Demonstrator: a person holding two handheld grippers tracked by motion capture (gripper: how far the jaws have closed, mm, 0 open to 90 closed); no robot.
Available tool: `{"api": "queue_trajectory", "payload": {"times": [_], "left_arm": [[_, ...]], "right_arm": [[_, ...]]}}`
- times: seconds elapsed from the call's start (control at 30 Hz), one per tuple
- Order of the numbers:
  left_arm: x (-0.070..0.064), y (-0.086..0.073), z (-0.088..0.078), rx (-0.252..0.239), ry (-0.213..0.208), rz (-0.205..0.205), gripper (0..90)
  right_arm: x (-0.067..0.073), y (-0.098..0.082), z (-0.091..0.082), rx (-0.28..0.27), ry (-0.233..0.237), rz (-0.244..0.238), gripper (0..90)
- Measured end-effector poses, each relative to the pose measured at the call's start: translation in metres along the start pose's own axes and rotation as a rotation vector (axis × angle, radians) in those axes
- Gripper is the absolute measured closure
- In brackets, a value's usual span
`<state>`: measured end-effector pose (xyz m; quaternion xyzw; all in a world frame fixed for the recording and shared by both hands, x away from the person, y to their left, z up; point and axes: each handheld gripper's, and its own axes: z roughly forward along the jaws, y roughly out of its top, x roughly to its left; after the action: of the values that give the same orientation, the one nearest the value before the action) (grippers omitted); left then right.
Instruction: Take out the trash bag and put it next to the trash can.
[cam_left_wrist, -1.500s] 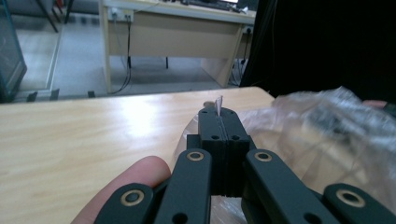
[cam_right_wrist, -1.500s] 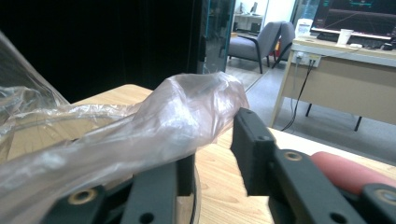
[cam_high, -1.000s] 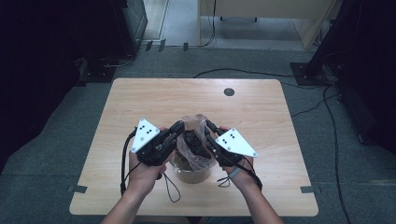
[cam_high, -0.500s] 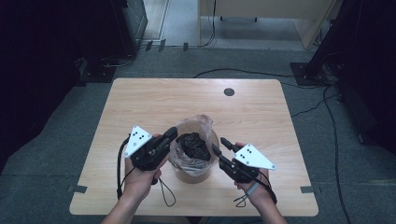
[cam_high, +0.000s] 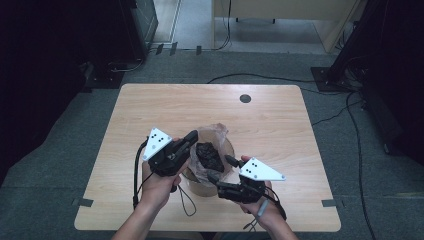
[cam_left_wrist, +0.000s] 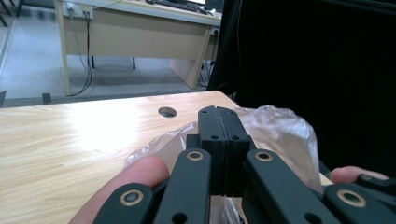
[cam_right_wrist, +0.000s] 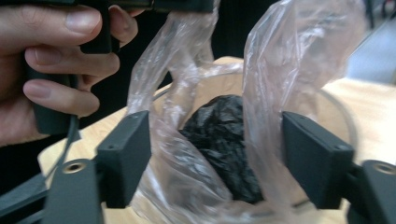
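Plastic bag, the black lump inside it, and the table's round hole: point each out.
plastic bag (cam_right_wrist: 285, 60), right gripper view, raised right flap.
black lump (cam_right_wrist: 224, 140), right gripper view, middle of it.
round hole (cam_high: 245, 98), high view, its centre.

Open tabletop (cam_high: 150, 107) ahead and both sides, only a grommet hole (cam_high: 245, 98) far back. Centre blocked: plastic bag (cam_high: 212, 137) standing in tub (cam_high: 200, 187), flanked close by both grippers.

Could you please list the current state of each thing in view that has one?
Left gripper: shut on the clear plastic bag's edge, held up.
Right gripper: open, jaws on either side of the bag's folds.
Clear plastic bag: mouth open, lining the container.
Black lump: resting inside the bag.
Round container: upright on the table.
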<state>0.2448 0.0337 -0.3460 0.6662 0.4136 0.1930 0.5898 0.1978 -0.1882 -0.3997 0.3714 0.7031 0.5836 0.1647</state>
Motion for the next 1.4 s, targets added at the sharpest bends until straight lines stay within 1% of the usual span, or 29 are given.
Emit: {"api": "queue_trajectory", "payload": {"times": [0.03,0.07,0.13,0.17,0.2,0.27,0.3,0.33,0.37,0.43,0.5,0.53,0.57,0.63,0.67,0.73,0.8,0.83,0.87,0.93,1.0,1.07,1.13,1.17,1.2,1.27,1.3,1.4], "left_arm": [[0.000,0.000,0.000,0.000,0.000,0.000,90.0],[0.000,0.000,0.000,-0.001,0.003,-0.001,90.0],[0.000,0.000,0.001,-0.002,0.007,-0.003,90.0],[0.001,0.000,0.001,0.001,0.008,-0.006,90.0],[0.000,0.000,0.000,-0.001,0.008,-0.008,90.0],[0.000,0.000,-0.001,-0.003,0.008,-0.006,90.0],[0.000,0.001,-0.001,-0.005,0.006,-0.009,90.0],[0.000,0.001,-0.002,-0.006,0.005,-0.006,90.0],[0.001,0.001,-0.003,-0.006,0.005,-0.005,90.0],[0.001,0.001,-0.005,-0.007,0.003,0.003,90.0],[0.003,0.001,-0.006,-0.006,0.004,0.011,90.0],[0.004,0.000,-0.007,-0.005,0.002,0.007,89.6],[0.005,-0.001,-0.007,-0.007,-0.002,0.006,88.1],[0.008,-0.002,-0.009,-0.006,-0.022,0.000,80.5],[0.010,-0.004,-0.010,-0.008,-0.032,-0.005,76.1],[0.013,-0.007,-0.013,-0.009,-0.047,-0.010,62.8],[0.016,-0.010,-0.016,-0.018,-0.038,-0.019,53.8],[0.018,-0.011,-0.018,-0.021,-0.031,-0.015,47.7],[0.020,-0.013,-0.021,-0.017,-0.025,-0.011,44.7],[0.024,-0.015,-0.025,-0.010,-0.014,-0.015,35.1],[0.029,-0.019,-0.029,-0.002,-0.018,-0.017,28.0],[0.034,-0.022,-0.033,-0.001,-0.015,-0.029,18.6],[0.038,-0.026,-0.038,-0.011,-0.008,-0.043,16.9],[0.041,-0.027,-0.040,-0.004,-0.007,-0.047,10.6],[0.043,-0.029,-0.042,0.003,0.004,-0.048,9.2],[0.048,-0.033,-0.045,0.012,0.037,-0.038,9.2],[0.051,-0.035,-0.047,0.024,0.053,-0.035,9.2],[0.061,-0.044,-0.052,0.037,0.098,-0.029,9.2]], "right_arm": [[0.002,0.001,0.002,0.013,0.006,0.017,22.0],[0.002,0.001,0.002,0.013,0.006,0.017,22.0],[0.008,0.002,0.007,0.035,0.012,0.012,17.1],[0.015,0.004,0.010,0.049,0.002,-0.002,15.5],[0.018,0.004,0.012,0.057,-0.008,-0.007,15.4],[0.024,0.005,0.019,0.096,-0.065,-0.016,15.4],[0.026,0.004,0.022,0.111,-0.085,-0.023,15.6],[0.027,0.003,0.024,0.116,-0.094,-0.025,17.6],[0.027,0.003,0.026,0.122,-0.107,-0.018,23.8],[0.027,0.001,0.028,0.130,-0.147,0.003,39.0],[0.024,0.001,0.029,0.134,-0.164,0.046,51.8],[0.023,0.000,0.030,0.135,-0.170,0.049,58.7],[0.022,0.000,0.030,0.141,-0.176,0.040,64.1],[0.021,-0.001,0.031,0.154,-0.195,0.031,77.0],[0.020,-0.001,0.031,0.157,-0.193,0.032,81.4],[0.020,-0.002,0.031,0.148,-0.209,0.019,86.5],[0.019,-0.002,0.030,0.134,-0.218,0.016,88.8],[0.018,-0.002,0.029,0.124,-0.222,0.013,89.2],[0.017,-0.002,0.028,0.113,-0.223,0.013,89.5],[0.017,-0.001,0.026,0.090,-0.229,0.007,89.9],[0.018,0.000,0.025,0.068,-0.241,-0.017,89.9],[0.019,0.001,0.024,0.048,-0.257,-0.039,89.9],[0.021,0.002,0.024,0.027,-0.272,-0.062,89.9],[0.021,0.002,0.024,0.015,-0.275,-0.070,89.9],[0.022,0.002,0.023,0.005,-0.276,-0.074,89.9],[0.022,0.004,0.023,-0.012,-0.273,-0.074,89.9],[0.023,0.004,0.023,-0.017,-0.272,-0.072,89.9],[0.023,0.007,0.022,-0.029,-0.277,-0.080,90.0]]}}
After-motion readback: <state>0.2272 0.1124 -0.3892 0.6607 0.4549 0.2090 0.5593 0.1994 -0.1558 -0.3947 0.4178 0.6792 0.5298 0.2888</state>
